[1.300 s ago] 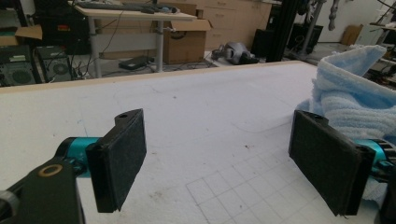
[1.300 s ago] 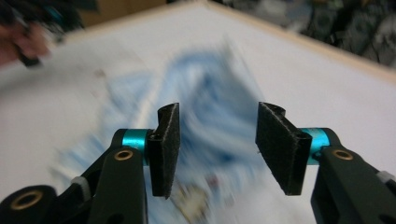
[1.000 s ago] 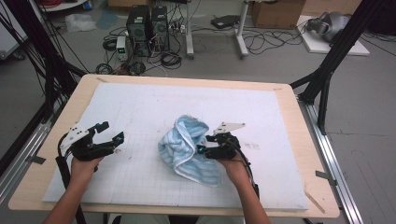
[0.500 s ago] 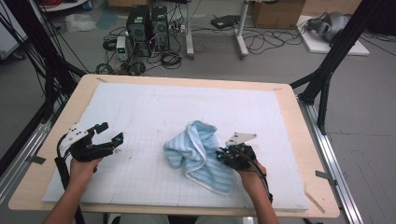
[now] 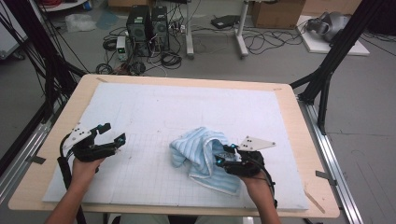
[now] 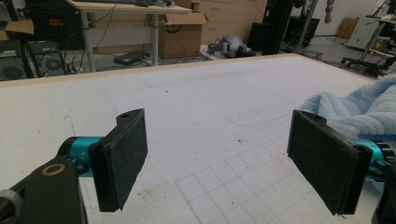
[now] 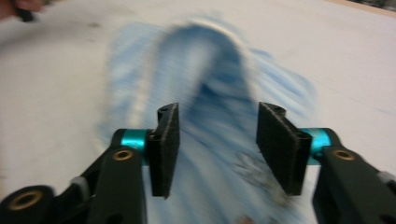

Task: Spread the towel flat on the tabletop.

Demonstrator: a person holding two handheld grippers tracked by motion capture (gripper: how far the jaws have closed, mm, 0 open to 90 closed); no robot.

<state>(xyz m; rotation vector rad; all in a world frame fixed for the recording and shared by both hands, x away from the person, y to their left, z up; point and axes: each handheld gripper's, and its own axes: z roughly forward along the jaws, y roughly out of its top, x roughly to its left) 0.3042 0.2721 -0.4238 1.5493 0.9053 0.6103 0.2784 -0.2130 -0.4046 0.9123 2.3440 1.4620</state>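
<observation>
Towel (image 5: 203, 156) | light blue, faintly striped | crumpled, partly folded over

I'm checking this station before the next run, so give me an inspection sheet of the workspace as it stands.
Surface: wooden table covered by a white gridded mat, faintly marked.
Job's things: light blue striped towel, crumpled at the mat's near right.
Clutter: nothing seen on the mat.
Tools: left tool open, apart from the towel; right tool at the towel's edge, its jaws having just opened again, pads apart above the cloth.
Cables: one trails from each tool; tangled leads on the floor beyond the table.
Surroundings: computer towers, cardboard boxes, black frame struts.
</observation>
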